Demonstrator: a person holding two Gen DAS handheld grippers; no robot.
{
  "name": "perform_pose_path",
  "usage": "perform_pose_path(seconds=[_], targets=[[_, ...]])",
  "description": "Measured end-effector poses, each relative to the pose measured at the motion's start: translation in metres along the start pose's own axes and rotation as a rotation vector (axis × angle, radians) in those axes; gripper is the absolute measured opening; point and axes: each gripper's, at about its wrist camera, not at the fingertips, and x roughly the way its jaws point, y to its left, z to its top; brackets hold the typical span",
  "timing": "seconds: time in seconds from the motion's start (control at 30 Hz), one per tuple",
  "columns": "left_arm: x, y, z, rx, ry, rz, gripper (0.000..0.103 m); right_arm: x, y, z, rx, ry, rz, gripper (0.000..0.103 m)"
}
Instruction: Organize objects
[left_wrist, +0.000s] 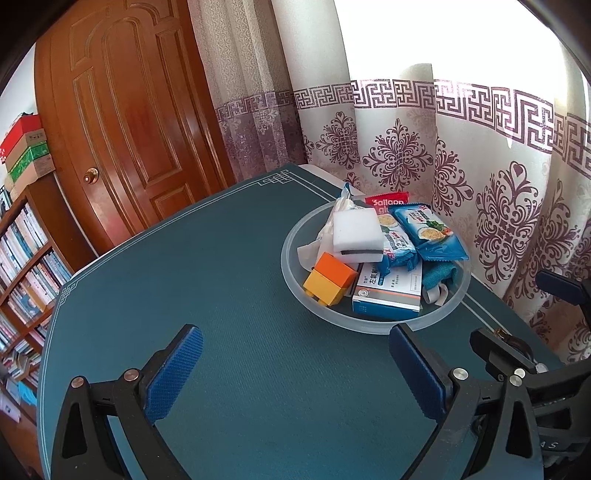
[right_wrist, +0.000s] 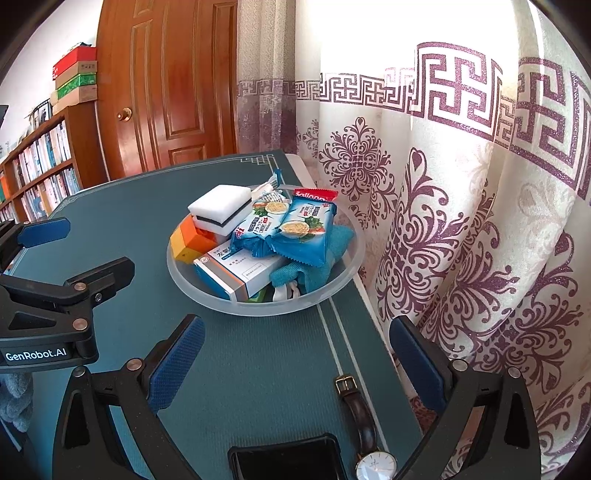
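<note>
Both the left claw (left_wrist: 295, 365) and the right claw (right_wrist: 297, 365) hover wide and empty over the teal worktop (left_wrist: 229, 280). The translucent bowl (right_wrist: 184, 273) near the curtain holds a white sponge (right_wrist: 221, 205), snack packets and a medicine box. A wristwatch (right_wrist: 364, 424) lies between the right claw's fingers.

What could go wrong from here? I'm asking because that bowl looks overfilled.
1. The white sponge and blue snack packets sit heaped in the bowl; pulling one may tumble others.
2. The bowl stands near the table edge by the curtain, so a nudge could push it off.
3. The wristwatch lies between the open right hand-held gripper's fingers, an easy knock.
</note>
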Motion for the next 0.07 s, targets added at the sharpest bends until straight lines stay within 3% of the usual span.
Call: perform_pose_path(seconds=[0.07], targets=[[0.0003,0.0007,-0.0011,0.000,0.004,0.000,0.103,0.0023,0.0006,-0.0007,0.000,0.005,0.003,0.101]])
